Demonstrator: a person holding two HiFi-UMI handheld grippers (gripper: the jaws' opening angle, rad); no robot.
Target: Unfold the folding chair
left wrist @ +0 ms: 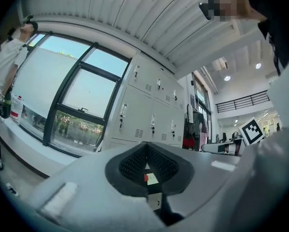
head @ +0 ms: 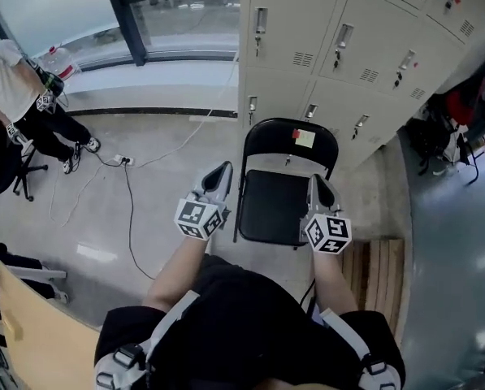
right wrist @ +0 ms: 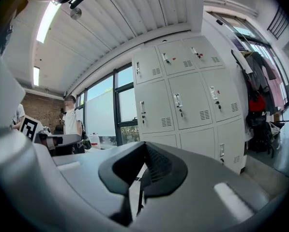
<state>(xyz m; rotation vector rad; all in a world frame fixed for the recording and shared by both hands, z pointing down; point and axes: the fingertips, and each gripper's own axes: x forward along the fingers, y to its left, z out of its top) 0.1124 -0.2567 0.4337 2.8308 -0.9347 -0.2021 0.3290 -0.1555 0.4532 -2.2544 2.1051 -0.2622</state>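
Left gripper fingers together, empty; right gripper same. Chair between and below both fingertips, seat down, back toward lockers. Looks unfolded. To finish well: press seat front flat, check legs fully spread, keep fingers off hinges.

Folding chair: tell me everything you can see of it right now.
The folding chair is black, with a thin tube frame that looks like metal, a flat seat and a curved backrest bearing a pale note with a red tab. It stands unfolded and upright on the floor, its back toward the lockers. The shut left gripper hangs clear of its left side. The shut right gripper overlaps the seat's right edge; contact is unclear.
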